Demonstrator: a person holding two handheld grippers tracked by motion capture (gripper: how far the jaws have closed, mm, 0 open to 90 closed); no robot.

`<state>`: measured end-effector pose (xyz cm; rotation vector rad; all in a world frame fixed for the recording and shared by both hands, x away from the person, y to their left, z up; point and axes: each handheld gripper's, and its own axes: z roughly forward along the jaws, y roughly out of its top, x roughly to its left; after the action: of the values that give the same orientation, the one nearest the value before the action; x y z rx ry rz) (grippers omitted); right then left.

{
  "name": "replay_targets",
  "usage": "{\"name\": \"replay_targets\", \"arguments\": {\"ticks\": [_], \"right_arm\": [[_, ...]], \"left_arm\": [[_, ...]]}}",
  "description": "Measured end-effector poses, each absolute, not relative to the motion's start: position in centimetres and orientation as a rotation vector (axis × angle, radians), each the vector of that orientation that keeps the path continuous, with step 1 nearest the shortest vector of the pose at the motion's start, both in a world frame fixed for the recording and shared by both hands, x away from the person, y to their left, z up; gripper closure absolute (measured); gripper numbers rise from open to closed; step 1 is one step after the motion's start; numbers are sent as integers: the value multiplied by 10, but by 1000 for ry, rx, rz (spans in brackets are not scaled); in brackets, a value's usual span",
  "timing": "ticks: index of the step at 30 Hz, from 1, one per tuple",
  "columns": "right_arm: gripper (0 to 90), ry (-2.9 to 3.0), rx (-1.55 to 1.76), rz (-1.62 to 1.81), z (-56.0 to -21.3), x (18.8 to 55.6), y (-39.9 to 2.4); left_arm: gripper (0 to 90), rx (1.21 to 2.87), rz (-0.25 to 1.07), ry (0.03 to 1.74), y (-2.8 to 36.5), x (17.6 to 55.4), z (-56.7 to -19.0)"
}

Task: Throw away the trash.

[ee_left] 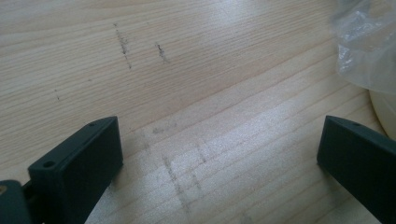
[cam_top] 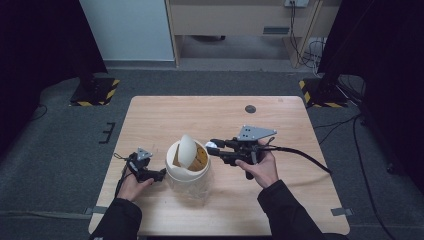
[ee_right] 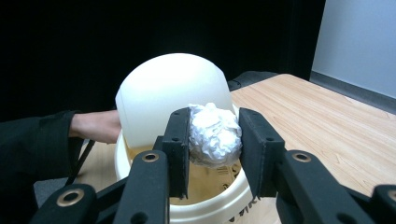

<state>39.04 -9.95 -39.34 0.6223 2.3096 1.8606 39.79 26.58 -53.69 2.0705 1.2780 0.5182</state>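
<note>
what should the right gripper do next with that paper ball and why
Probably ease forward a little, then open. The right gripper holds the paper ball at the bin rim, with the swing lid tipped and the opening just below. The left gripper rests open on the table.

grey carpet floor [cam_top: 60, 140], pale wall panel [cam_top: 127, 30], black curtains [cam_top: 35, 40].

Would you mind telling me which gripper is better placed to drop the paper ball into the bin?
The right gripper. Its jaws already clamp the crumpled paper ball right at the bin, by its tipped-up swing lid. The left gripper sits open and empty over the table beside the bin.
</note>
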Motion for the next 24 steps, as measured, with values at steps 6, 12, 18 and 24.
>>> {"name": "replay_targets", "arguments": {"ticks": [6,12,18,24], "right_arm": [[653,2323,579,1878,-391,388,-90],[651,2365,573,1829,-400,389,-84],[649,2415,578,1774,-410,390,-78],[640,2454,581,1721,-418,392,-72]], "left_arm": [[0,2070,518,1278,266,398,-537],[0,2070,518,1278,266,398,-537],[0,2070,518,1278,266,398,-537],[0,2071,518,1278,266,398,-537]]}}
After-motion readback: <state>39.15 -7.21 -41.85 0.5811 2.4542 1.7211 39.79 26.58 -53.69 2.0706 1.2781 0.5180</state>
